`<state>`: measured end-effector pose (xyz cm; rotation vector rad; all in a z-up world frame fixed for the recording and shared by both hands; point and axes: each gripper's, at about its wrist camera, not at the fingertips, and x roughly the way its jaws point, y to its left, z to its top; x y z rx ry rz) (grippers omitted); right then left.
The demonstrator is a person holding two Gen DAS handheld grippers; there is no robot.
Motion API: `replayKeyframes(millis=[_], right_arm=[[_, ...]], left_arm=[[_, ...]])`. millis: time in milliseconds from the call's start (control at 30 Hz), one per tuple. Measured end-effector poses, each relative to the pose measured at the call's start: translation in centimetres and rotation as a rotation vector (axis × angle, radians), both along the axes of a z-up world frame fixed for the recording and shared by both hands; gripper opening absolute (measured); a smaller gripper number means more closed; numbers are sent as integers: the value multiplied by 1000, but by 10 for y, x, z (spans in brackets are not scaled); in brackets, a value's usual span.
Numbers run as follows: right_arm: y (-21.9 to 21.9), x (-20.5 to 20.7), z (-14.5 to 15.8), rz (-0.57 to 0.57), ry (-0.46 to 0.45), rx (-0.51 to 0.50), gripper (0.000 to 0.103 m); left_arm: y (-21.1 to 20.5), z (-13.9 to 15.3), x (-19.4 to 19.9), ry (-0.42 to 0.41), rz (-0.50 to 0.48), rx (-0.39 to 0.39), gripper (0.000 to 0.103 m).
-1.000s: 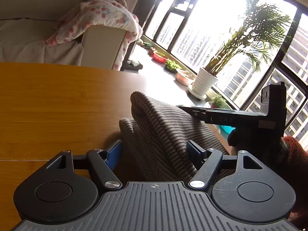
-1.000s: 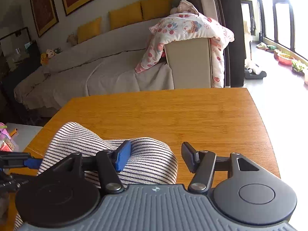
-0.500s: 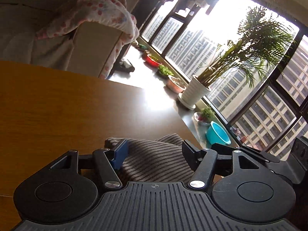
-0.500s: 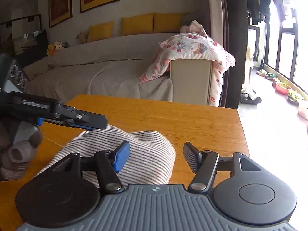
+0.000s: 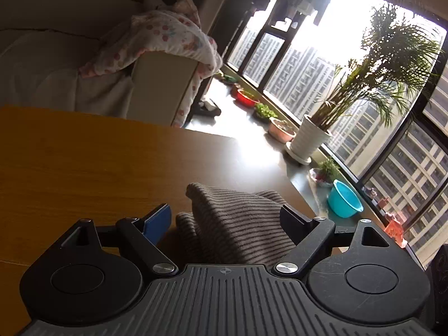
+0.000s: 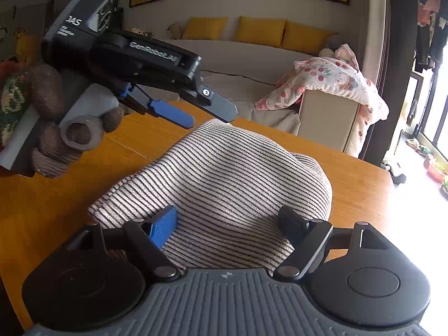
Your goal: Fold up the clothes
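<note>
A striped knit garment (image 6: 224, 179) lies bunched in a folded mound on the wooden table (image 6: 70, 196). In the left wrist view it shows as a brown striped heap (image 5: 235, 221) near the table's right edge. My left gripper (image 5: 226, 218) is open, its fingers straddling the heap. In the right wrist view the left gripper (image 6: 207, 114) hovers above the garment's far end, held by a gloved hand. My right gripper (image 6: 226, 221) is open, its fingers either side of the garment's near end.
The table's far and right edges drop to the floor (image 6: 414, 224). A sofa (image 6: 252, 64) with yellow cushions and a floral quilt (image 6: 330, 84) stands beyond the table. Potted plants (image 5: 310, 137) and a blue basin (image 5: 344, 198) line the window.
The left gripper has lifted away from the cloth and swung up and over the garment's far end. The right gripper has risen and tilted down over the mound. Both stay open.
</note>
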<state>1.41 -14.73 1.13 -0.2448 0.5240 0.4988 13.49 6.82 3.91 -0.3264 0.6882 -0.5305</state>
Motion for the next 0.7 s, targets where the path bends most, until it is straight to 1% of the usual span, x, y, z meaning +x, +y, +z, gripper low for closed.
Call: replayKeyframes(millis=[33,67,133,267,300,333,367,433,500,600,633,667,700], right_arm=[[1,-1,-1,-3,-3,-2,80],[3,-1,-1,-7,-7,-6,80],[5,-3,-1,-13,-12,-11,80],[-2,-5,5,-5,8,0,80],[-5,-6,7,1,20,8,80],[-11,-8,10,6,35,21,81],[-18,-9,14,4,49,43,81],[-33,-10,20,-4,82,92,87],[-53,-5,21,-55,139,168,89],[-75,6,8,-166,221,240,90],[-81,11,1,-201,251,265,93],[-86,15,-4,-222,284,297,93],[-88,17,-9,-215,324,345,93]], left_arm=[[2,1,-7,8,-14,-17,93],[1,-1,-12,21,-26,-16,94],[-4,-9,-19,42,-46,6,93],[-10,-28,-18,78,-40,71,81],[-10,-32,-17,86,-36,84,83],[-7,-35,-18,88,-38,75,83],[-4,-37,-18,91,-40,67,83],[-1,-38,-21,77,-43,75,83],[0,-40,-22,71,-47,75,84],[1,-43,-22,76,-51,63,85],[2,-44,-21,78,-53,59,85],[2,-45,-21,80,-54,55,85],[2,-46,-21,82,-56,50,85]])
